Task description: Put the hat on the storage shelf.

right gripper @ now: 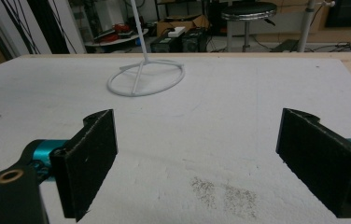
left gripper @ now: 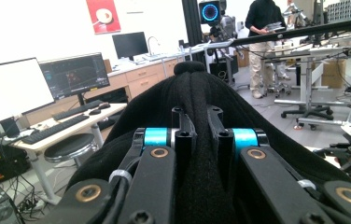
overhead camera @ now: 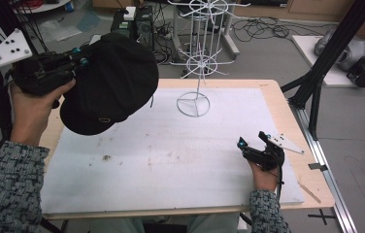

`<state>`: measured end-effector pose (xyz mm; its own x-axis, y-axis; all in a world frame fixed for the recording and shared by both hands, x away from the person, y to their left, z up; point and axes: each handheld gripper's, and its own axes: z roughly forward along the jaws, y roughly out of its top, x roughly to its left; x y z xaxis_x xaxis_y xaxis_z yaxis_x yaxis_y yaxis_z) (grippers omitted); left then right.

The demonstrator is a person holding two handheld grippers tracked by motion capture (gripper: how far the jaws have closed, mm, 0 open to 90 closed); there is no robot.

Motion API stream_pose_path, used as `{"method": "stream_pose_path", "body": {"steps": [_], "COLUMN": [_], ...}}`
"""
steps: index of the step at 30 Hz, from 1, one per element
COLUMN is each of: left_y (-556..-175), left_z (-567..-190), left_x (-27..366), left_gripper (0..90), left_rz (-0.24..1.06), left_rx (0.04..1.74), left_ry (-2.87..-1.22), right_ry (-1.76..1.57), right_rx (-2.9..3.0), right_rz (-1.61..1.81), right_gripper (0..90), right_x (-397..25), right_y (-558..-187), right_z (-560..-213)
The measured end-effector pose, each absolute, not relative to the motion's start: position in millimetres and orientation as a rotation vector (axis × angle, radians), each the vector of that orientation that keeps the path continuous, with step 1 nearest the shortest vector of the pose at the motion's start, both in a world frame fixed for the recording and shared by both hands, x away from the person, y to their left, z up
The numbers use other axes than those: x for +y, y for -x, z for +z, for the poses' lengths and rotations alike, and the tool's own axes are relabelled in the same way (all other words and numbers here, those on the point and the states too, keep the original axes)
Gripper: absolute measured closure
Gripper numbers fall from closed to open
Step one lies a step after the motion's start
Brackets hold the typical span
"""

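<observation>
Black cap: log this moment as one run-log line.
left gripper: shut on black cap, held above table | right gripper: open, low over white mat | wire stand: upright, bare

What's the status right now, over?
Left gripper shut on black cap, held above the table. Right gripper open, empty. White wire stand ahead, path clear.

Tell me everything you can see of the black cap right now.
The black cap looks like soft, plain fabric, with a round crown, a small button on top and a small metal buckle at its lower edge. It is held up in the air over the table's left rear part, apart from the white wire stand. The left claw is shut on a fold of its cloth; nothing else touches it.
</observation>
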<state>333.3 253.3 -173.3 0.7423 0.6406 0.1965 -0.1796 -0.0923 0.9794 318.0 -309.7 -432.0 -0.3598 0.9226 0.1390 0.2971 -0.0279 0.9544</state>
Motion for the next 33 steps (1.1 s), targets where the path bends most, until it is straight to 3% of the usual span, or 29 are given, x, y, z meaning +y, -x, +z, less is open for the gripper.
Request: {"method": "stream_pose_path", "body": {"steps": [33], "left_y": [-355], "left_z": [-110], "left_x": [225], "left_gripper": [83.8], "left_rz": [0.730], "left_rx": [0.324], "left_ry": [-1.456], "right_ry": [-1.289], "right_rx": [1.681], "right_rz": [1.413], "right_gripper": [11.6], "right_x": [-313], "right_y": [-320], "right_z": [-433]}}
